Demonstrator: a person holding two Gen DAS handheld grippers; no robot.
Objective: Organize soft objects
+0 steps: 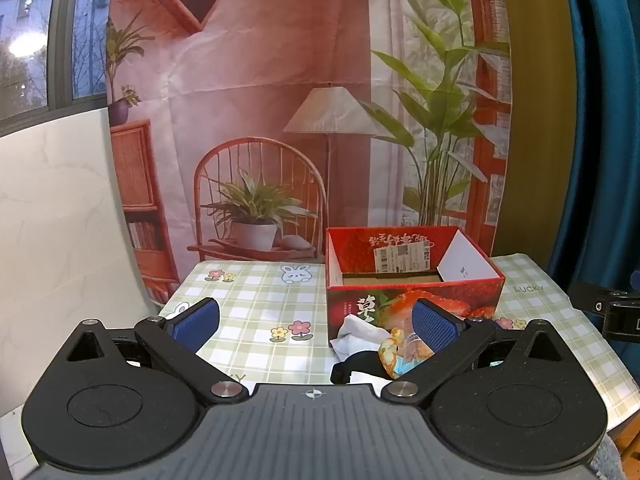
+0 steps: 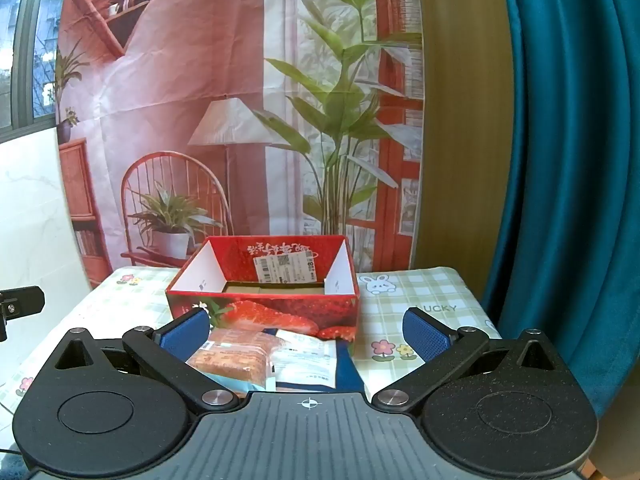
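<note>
**Both grippers wide open, soft goods waiting before the empty box**

Seen from the left wrist, the left gripper (image 1: 316,322) hovers over the checked tablecloth (image 1: 248,300) with its jaws spread as far as they go and nothing between the pads. Bare cloth lies by its left finger; by the right finger sits a small heap: a crumpled white cloth (image 1: 356,334), a dark item too hidden to name, and a bright printed packet (image 1: 394,354) partly behind the blue pad. Just beyond that finger stands the red strawberry box (image 1: 412,280), open-topped and apparently empty, likely the place where the soft things belong.

From the right wrist, the right gripper (image 2: 306,332) is likewise fully open and holds nothing. Near its left finger lies a wrapped bread pack (image 2: 230,358); towards the middle of the gap a white sachet (image 2: 306,364) rests on something dark blue. The box (image 2: 264,292) stands straight ahead past both fingertips, touching or nearly touching the packets.

The wide jaws suit bulky, yielding items; the pile sits close to the box, so each carry should be short. No pick has begun.
</note>
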